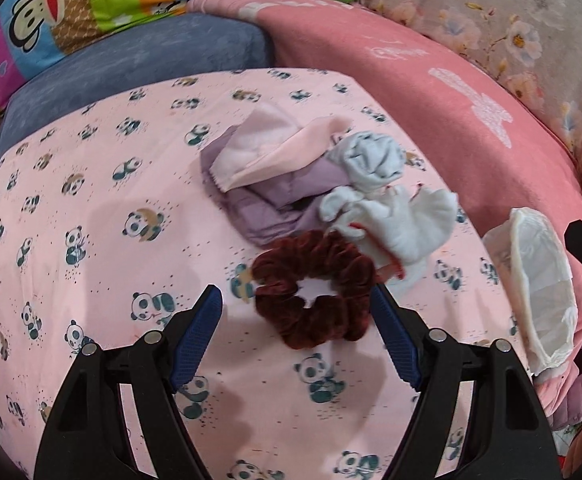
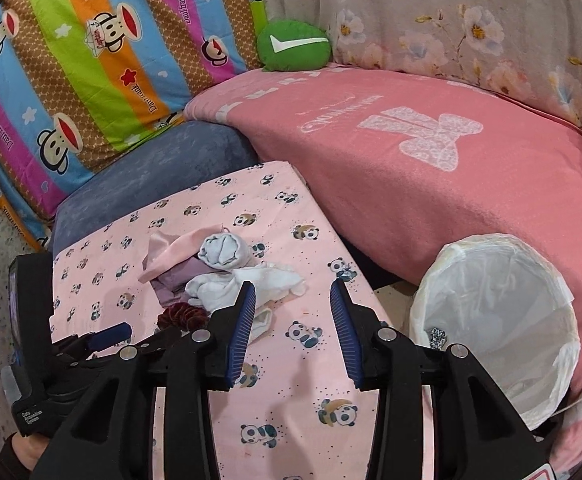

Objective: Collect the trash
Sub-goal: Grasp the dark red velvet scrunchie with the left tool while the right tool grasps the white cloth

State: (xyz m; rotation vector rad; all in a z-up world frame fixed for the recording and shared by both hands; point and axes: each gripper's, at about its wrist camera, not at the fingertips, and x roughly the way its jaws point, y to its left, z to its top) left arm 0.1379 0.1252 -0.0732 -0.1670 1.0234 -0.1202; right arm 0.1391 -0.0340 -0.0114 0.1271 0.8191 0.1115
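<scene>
Left gripper (image 1: 296,312) is hanging over the panda-print worktop (image 1: 91,240) with fingers spread wide, nothing pinched, and the dark red scrunchie (image 1: 311,292) is lying right between the tips. Right gripper (image 2: 293,312) is sitting partly spread with nothing in it, over bare cloth. Just past the scrunchie the rags (image 1: 291,176) are piling up, white, grey, purple, pink. The lined bin (image 2: 499,320) is standing off the worktop's right edge.
</scene>
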